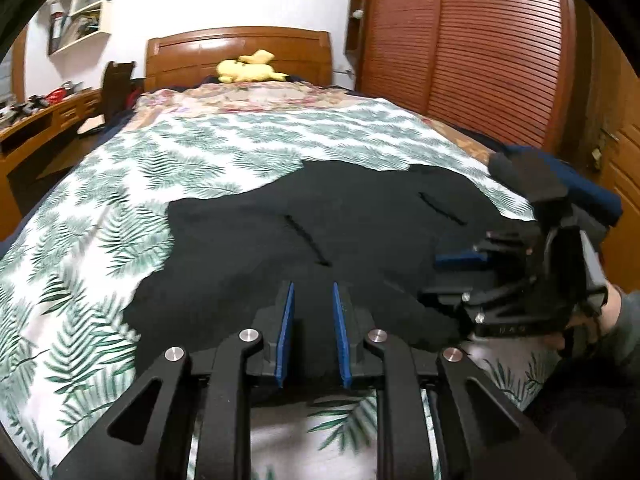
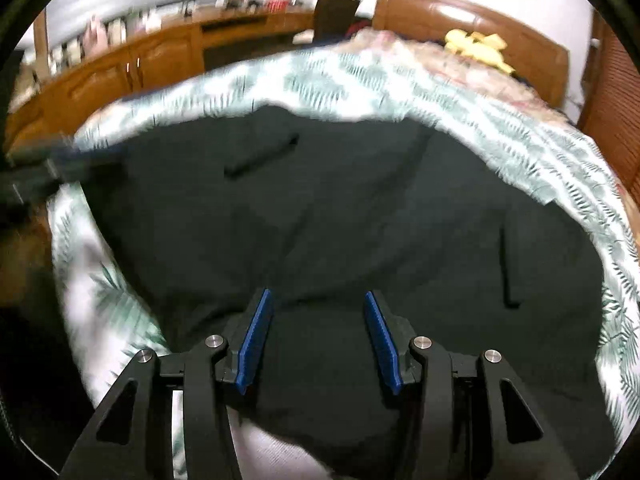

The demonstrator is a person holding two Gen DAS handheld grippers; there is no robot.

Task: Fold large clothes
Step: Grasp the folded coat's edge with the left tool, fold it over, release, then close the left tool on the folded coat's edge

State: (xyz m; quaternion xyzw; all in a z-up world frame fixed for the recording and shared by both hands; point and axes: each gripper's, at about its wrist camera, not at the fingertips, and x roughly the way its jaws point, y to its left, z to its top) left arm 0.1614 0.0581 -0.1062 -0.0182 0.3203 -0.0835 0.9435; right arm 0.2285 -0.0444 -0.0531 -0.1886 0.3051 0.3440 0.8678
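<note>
Dark garment (image 1: 320, 232) spread flat on leaf-print bedspread (image 1: 100, 216), ahead of and beneath both tongs. Left gripper (image 1: 313, 332) clenched on garment's near hem, cloth bunched between blue pads. Right gripper (image 2: 318, 344) jaws apart over garment, pads not pressing cloth. Yellow plush toy (image 1: 250, 66) far ahead by headboard (image 1: 240, 46). No legible writing.

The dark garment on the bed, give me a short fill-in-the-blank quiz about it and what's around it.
1. The dark garment lies spread on a bedspread printed with green ____.
2. A ____ plush toy sits by the headboard.
3. The pads on the gripper fingers are ____.
4. The wardrobe beside the bed has ____ slatted doors.

Answers: leaves; yellow; blue; wooden
</note>
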